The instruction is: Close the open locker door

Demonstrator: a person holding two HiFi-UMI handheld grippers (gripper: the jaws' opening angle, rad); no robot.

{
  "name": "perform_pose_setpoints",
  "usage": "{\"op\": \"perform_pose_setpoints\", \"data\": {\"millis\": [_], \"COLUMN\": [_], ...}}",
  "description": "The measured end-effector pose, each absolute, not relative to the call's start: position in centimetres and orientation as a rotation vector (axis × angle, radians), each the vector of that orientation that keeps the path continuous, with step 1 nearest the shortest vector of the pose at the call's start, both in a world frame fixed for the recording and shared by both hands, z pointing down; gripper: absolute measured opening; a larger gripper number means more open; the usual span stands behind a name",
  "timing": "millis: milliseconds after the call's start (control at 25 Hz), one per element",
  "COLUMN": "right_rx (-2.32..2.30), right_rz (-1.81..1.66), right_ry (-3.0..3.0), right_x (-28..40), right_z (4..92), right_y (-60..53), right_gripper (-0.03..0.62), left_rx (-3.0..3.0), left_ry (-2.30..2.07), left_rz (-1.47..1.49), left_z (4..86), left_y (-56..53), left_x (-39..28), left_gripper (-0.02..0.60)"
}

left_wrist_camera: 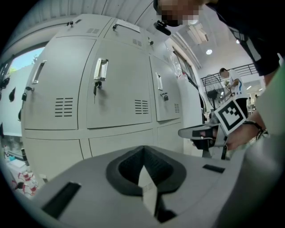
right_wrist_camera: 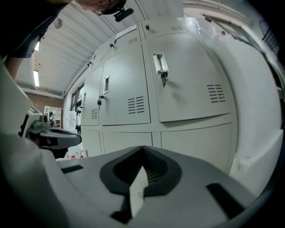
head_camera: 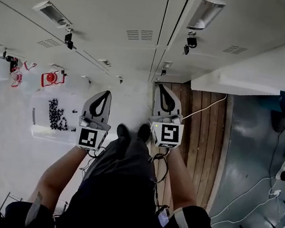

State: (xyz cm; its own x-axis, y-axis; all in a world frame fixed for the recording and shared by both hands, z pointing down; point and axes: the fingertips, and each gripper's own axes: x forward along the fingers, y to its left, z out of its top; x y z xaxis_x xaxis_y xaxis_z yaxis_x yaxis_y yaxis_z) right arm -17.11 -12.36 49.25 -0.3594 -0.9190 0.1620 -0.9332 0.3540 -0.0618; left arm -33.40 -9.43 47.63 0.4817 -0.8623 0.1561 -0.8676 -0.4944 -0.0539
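The pale grey locker doors (right_wrist_camera: 187, 80), each upright with a louvred vent and a vertical handle with a lock below it, sit flush in their bank straight beyond the fingers (right_wrist_camera: 89, 187) of the right gripper (right_wrist_camera: 142, 151), while a plain white panel (right_wrist_camera: 262, 98) juts out to those fingers' right; whether it is a swung-open door cannot be told.

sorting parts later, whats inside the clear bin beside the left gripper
A heap of small black pieces lies in the clear bin; they are too small to identify. The left gripper covers the bin's right end, so anything there is hidden.
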Motion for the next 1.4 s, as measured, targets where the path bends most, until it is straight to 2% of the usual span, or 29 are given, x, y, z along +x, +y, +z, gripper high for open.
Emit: {"op": "perform_pose_setpoints", "data": {"millis": [800, 1400], "right_rx": [1.687, 1.67], "right_rz": [0.05, 0.023], "right_ry": [-2.497, -2.476], "right_x": [-17.4, -17.7], "right_z": [39.9, 38.4], "right_y": [-5.2, -2.9], "right_gripper": [-0.002, -0.003], "left_rx": [2.626, 2.548], "left_ry": [-1.732, -1.837], "left_rz": [0.143, 0.187], "left_z": [37.8, 37.2], "left_y": [-6.6, -3.0], "left_x": [-37.4, -42.6], "left_gripper": [0.002, 0.002]}}
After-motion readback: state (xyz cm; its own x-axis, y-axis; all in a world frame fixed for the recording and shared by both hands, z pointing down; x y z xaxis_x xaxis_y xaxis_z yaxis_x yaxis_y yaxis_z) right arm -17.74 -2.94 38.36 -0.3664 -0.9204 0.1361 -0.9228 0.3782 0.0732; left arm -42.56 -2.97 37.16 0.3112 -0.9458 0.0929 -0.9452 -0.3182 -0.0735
